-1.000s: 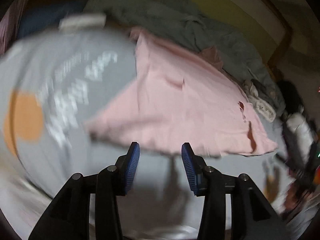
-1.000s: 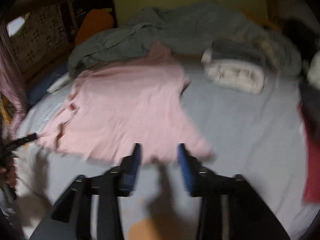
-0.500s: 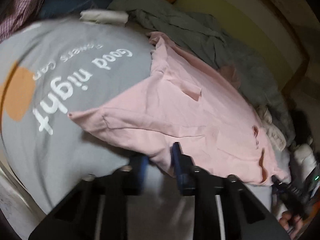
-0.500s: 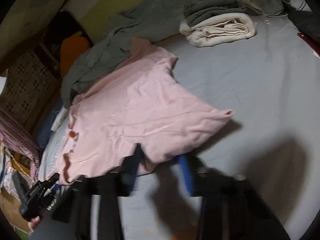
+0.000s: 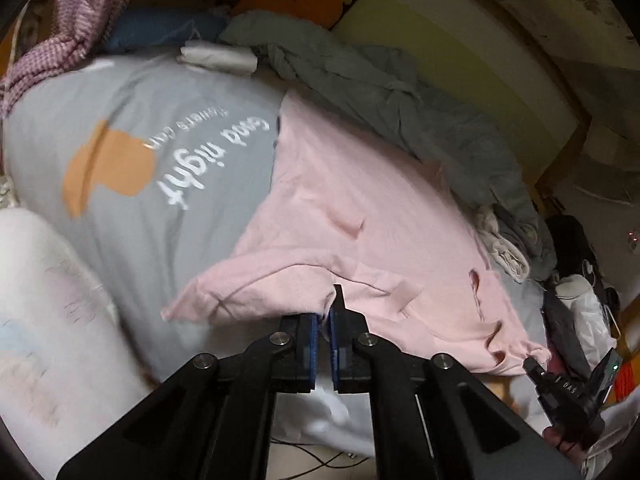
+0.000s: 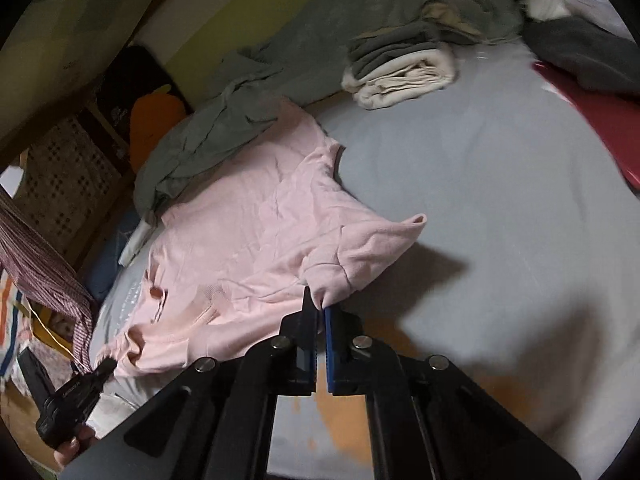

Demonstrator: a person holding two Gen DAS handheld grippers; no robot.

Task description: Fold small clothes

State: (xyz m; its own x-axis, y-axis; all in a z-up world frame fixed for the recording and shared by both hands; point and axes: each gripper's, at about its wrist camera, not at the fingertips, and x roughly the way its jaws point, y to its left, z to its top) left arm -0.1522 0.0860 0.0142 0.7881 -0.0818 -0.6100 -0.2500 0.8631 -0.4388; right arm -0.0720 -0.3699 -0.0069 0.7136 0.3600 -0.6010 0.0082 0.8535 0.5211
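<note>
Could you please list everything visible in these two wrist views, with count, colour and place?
pink shirt: one, pink, spread on the bedcover, near edge pinched at two spots
bedcover: one, grey, orange patch and white lettering
grey blanket: one, grey, crumpled beyond the shirt
folded clothes: one stack, grey and cream, far side
red item: one, red, bed's edge
left claw: one, black with blue pads, shut on the shirt
right claw: one, the same, shut on the shirt
</note>
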